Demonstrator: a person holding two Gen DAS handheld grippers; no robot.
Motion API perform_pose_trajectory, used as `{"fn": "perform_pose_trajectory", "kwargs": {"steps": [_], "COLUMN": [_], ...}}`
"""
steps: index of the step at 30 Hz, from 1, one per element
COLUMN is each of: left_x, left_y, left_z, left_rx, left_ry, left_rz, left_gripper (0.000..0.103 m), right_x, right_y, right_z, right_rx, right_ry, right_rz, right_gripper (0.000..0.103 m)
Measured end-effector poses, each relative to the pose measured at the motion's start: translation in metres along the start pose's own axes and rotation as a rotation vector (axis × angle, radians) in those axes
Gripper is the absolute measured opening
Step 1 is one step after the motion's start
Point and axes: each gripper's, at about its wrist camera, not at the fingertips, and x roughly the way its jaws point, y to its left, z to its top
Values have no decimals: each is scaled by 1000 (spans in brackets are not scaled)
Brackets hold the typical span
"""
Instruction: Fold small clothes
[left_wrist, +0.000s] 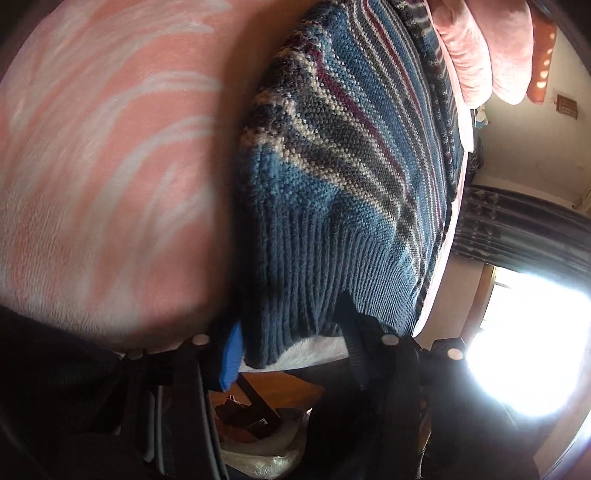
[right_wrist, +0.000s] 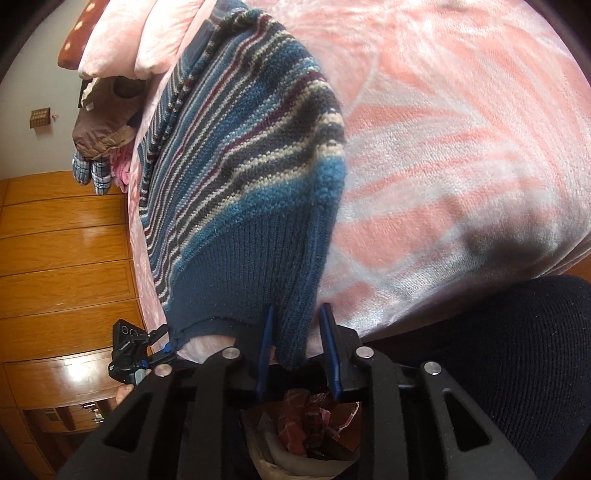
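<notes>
A: What is seen in the containers?

B: In the lower centre of the right wrist view, a pale bag (right_wrist: 295, 448) stands open on the floor, and crumpled reddish paper scraps (right_wrist: 314, 410) are held in it. The same bag (left_wrist: 266, 452) is glimpsed at the bottom of the left wrist view.

A: And where is the garment?

B: The striped knit sweater (right_wrist: 240, 166) is spread on the pink patterned blanket (right_wrist: 461, 147), its ribbed blue hem hanging over the bed's edge at lower centre. In the left wrist view the sweater (left_wrist: 332, 166) fills the middle of the frame.

A: How are the tools set?

B: The right gripper (right_wrist: 297, 350) is seen with its blue fingers apart, a corner of the hem lying between them without being pinched. The left gripper (left_wrist: 291, 347) is also spread wide, hem between its fingers; in the right view it (right_wrist: 170, 345) appears at lower left, at the hem's other corner.

A: What else is around?

B: Pink pillows (right_wrist: 140, 33) are stacked at upper left, with a heap of clothes (right_wrist: 103, 129) below them. A wooden cabinet (right_wrist: 66, 258) occupies the left side. A dark-clothed knee (right_wrist: 517, 350) is seen at lower right. A bright window (left_wrist: 524, 347) and a dark curtain (left_wrist: 517, 229) are noted at the right of the left wrist view.
</notes>
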Motion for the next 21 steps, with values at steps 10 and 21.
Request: {"fn": "perform_pose_trajectory", "kwargs": {"steps": [10,21], "left_x": [-43,-88], "left_y": [-31,-85], "left_z": [-17,0], "left_rx": [75,128], "left_ry": [-83,-125], "left_rz": [-139,-231], "left_gripper": [7,7], "right_x": [-36,-76], "right_y": [24,73], "right_z": [-6,26], "right_rx": [-85,-166], "right_ry": [-78,-146], "right_rz": [100,162], "right_gripper": [7,7]}}
